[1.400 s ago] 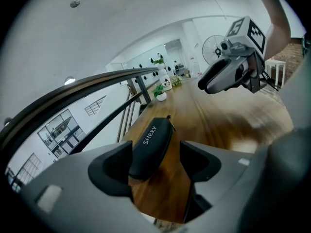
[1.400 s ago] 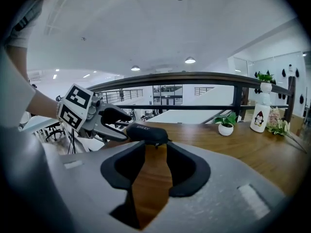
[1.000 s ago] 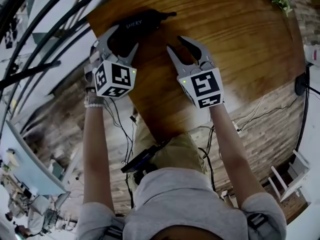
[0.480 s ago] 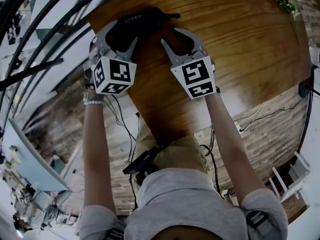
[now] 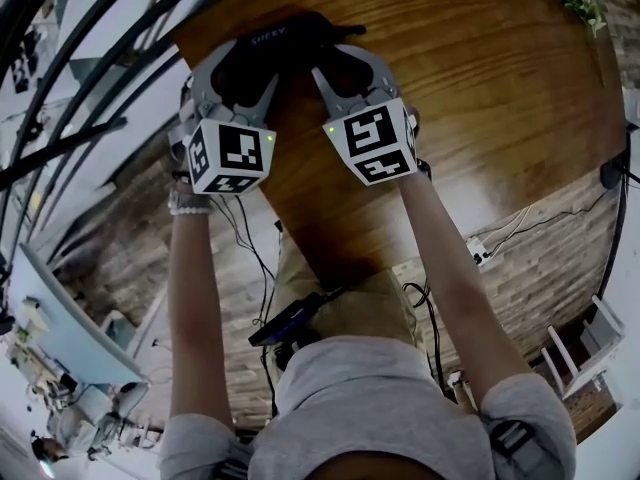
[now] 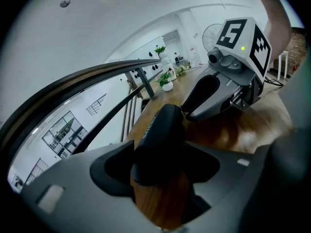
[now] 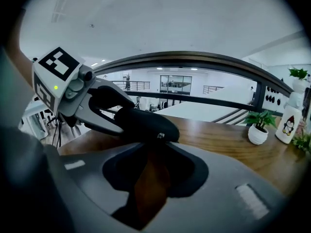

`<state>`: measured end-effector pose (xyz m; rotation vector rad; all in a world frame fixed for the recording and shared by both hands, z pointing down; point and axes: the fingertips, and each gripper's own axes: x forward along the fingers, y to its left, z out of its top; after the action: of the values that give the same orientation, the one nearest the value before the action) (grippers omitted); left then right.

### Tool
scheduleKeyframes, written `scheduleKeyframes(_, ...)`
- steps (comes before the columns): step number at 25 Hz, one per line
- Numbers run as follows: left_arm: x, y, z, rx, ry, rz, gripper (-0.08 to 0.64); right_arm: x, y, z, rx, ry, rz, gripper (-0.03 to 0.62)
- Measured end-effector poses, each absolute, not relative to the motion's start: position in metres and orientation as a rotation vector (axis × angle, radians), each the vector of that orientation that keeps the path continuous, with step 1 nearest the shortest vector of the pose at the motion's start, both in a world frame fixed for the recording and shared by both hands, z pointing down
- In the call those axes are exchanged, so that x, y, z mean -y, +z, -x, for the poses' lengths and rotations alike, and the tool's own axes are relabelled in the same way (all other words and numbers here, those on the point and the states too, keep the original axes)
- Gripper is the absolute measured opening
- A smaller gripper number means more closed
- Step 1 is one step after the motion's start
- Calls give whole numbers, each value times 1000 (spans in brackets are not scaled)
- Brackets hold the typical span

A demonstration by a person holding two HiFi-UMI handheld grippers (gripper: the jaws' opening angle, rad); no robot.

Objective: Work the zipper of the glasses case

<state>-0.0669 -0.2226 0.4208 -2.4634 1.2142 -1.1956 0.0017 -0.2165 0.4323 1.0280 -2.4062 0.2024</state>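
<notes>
A black glasses case (image 5: 285, 40) lies near the far left corner of the wooden table (image 5: 480, 98). My left gripper (image 5: 245, 68) straddles its left part with the jaws wide. They have just closed a little, and the pads rest against the case's sides (image 6: 163, 135). My right gripper (image 5: 348, 58) is at the case's right end. Its jaws have just been closing and stand partly apart, with bare wood showing between them in the right gripper view. The case's end (image 7: 146, 123) and a small silver zipper mark (image 7: 159, 136) sit right at the tips (image 7: 150, 154).
A dark railing (image 7: 194, 62) runs just beyond the table's far edge. A small potted plant (image 7: 257, 130) and a white penguin bottle (image 7: 287, 125) stand at the far right. The table's left edge runs close beside the case. Cables and a power strip (image 5: 478, 253) lie on the floor.
My right gripper has moved left and forward to the case's right end, and its jaws have narrowed. The left gripper has stayed around the case.
</notes>
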Motion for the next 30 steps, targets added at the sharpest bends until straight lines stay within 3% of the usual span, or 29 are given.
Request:
scheduleKeyframes(11, 221, 421, 67, -1218, -1168, 2455, 285, 222, 432, -1, 2370, 218, -1094, 34)
scheduleKeyframes(21, 221, 422, 63, -1211, -1165, 2437, 285, 218, 431, -9, 2412, 390, -1120, 26)
scheduleKeyframes(30, 221, 422, 62, -1208, -1157, 2438, 285, 223, 435, -12, 2325, 269, -1209, 34)
